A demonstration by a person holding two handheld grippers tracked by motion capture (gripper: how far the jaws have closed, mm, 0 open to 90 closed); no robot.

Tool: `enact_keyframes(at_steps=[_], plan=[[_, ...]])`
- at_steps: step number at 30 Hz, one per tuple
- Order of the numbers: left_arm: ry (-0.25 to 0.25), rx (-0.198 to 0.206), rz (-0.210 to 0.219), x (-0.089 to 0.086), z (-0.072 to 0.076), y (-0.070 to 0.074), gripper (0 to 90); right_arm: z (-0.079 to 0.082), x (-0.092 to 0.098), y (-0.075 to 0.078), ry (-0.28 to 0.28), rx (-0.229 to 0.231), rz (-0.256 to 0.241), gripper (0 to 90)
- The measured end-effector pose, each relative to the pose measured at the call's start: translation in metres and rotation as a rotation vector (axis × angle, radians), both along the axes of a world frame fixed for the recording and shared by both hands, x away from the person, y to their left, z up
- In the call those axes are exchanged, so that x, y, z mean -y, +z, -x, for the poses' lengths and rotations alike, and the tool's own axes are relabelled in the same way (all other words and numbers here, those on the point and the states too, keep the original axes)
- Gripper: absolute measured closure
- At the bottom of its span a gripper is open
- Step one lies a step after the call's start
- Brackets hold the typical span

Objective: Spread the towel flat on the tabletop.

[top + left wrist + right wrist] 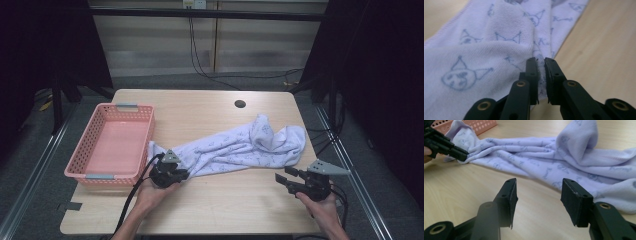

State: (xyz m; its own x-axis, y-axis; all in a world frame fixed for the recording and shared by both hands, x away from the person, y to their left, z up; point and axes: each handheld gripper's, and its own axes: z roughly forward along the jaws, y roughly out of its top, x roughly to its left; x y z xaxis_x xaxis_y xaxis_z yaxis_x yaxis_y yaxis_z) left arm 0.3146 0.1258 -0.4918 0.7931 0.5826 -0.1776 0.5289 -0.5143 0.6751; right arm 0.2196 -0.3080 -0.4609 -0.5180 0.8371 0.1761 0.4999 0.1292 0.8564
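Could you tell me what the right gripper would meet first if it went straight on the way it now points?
Probably the crumpled pale lilac printed cloth: the open right gripper faces it across bare wooden table, though depth is uncertain.

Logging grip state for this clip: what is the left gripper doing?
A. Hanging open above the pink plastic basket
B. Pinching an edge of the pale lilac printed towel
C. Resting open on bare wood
B: in the left gripper view, the left gripper has a fold of the pale lilac printed towel squeezed between its nearly closed black jaws.

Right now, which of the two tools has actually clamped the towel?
The left tool: its jaws are pinched on the towel edge near the pink basket. The right tool sits open, off the cloth.
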Motion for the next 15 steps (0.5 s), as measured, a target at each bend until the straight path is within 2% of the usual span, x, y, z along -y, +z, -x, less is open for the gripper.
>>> enact_keyframes(at_steps=[1,3,5,7,8,9,11,13,15], plan=[[-0.024,-0.014,0.014,0.003,0.003,0.0,83.3,0.003,-0.001,-0.001,0.001,-0.002,0.006,46.6],[-0.068,-0.08,0.064,0.01,0.009,0.0,84.0,0.01,-0.005,-0.001,0.015,-0.01,0.014,46.6],[-0.129,-0.104,0.083,0.025,0.016,-0.001,84.0,0.016,-0.007,-0.002,0.016,-0.013,0.015,46.6],[-0.161,-0.128,0.105,0.041,0.021,0.001,84.0,0.021,-0.011,-0.003,0.018,-0.02,0.014,46.6],[-0.181,-0.113,0.099,0.05,0.023,0.002,83.9,0.023,-0.013,-0.003,0.022,-0.02,0.013,46.4],[-0.189,-0.112,0.113,0.058,0.024,0.003,84.0,0.025,-0.016,-0.004,0.025,-0.021,0.014,46.1],[-0.203,-0.146,0.169,0.075,0.021,0.008,84.0,0.028,-0.021,-0.005,0.04,-0.024,0.017,45.9],[-0.222,-0.15,0.198,0.087,0.019,0.011,83.9,0.028,-0.028,-0.006,0.061,-0.026,0.025,46.1],[-0.21,-0.168,0.233,0.1,0.017,0.013,83.7,0.026,-0.035,-0.008,0.084,-0.03,0.031,46.4]])
